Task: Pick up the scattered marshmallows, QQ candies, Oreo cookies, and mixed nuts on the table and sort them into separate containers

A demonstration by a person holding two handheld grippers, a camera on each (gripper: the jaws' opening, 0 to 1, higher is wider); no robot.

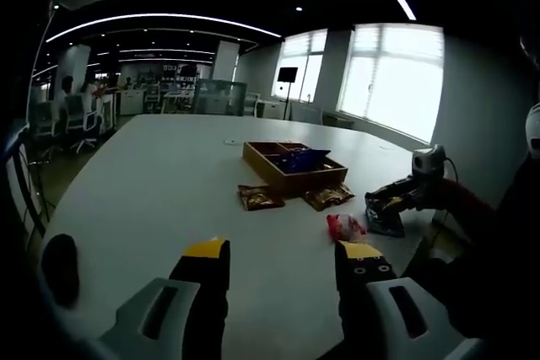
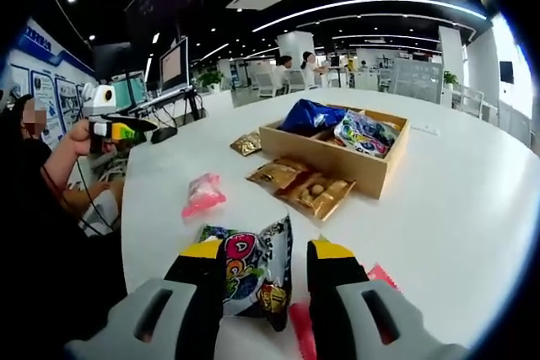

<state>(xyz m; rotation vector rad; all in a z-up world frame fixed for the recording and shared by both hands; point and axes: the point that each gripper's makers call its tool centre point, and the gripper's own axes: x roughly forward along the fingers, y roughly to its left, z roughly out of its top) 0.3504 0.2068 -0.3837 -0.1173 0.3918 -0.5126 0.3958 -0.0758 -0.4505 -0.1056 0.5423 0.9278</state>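
A wooden box holds a blue pack and a colourful pack. Beside it lie gold packs; a pink pack lies further off.

Left tool hovers with jaws apart; right tool grips a packet

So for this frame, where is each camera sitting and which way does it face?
Left gripper view: rides the left gripper, held open above the white table, facing the wooden box; the right gripper enters from the right.
Right gripper view: rides the right gripper, low over the table, its jaws either side of a colourful candy packet, box beyond; a hand holds the left gripper at left.
Shared: the table, the box, the pink packet.
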